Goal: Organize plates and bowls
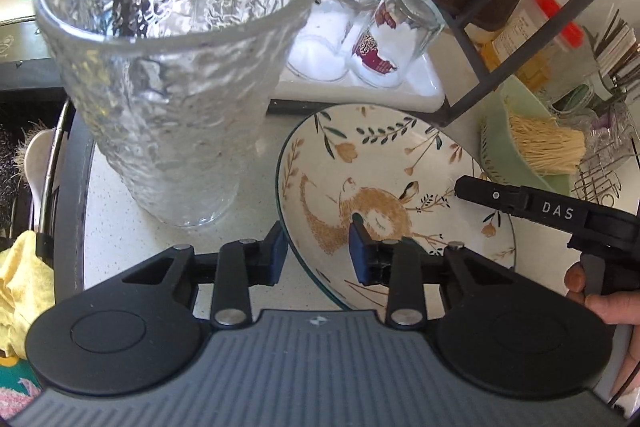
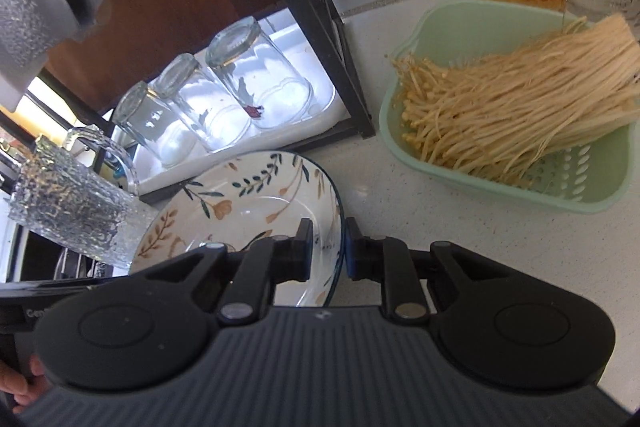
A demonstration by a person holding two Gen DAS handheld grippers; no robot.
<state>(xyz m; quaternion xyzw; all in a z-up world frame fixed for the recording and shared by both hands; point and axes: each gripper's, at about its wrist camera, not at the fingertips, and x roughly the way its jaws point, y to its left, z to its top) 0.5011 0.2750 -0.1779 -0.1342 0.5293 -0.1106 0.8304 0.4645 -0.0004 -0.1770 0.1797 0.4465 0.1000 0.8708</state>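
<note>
Plate-like, shallow ceramic dish with a teal rim and a painted tan animal among leaves and flowers (image 1: 384,187) sits on the pale speckled counter (image 2: 400,211), just in front of the dark metal rack (image 2: 312,39) and right of a tall textured glass tumbler (image 1: 172,75). Both tools have it by opposite edges, probably so it lifts level rather than tipping. The left gripper (image 1: 318,255) straddles the near-left rim, one blue pad inside the dish and one outside, jaws narrowed onto it. The right gripper (image 2: 328,247) has its jaws almost together on the right rim, pinching the thin wall. A pale green slotted basket of enoki mushrooms (image 2: 516,131) stands near on the right, clear of the lift. Upturned clear glass jars (image 2: 224,99) drain on the rack's white tray. The only readable writing is "DAS" on the right tool's arm; the jar label and bottle print are too blurred to read.
</note>
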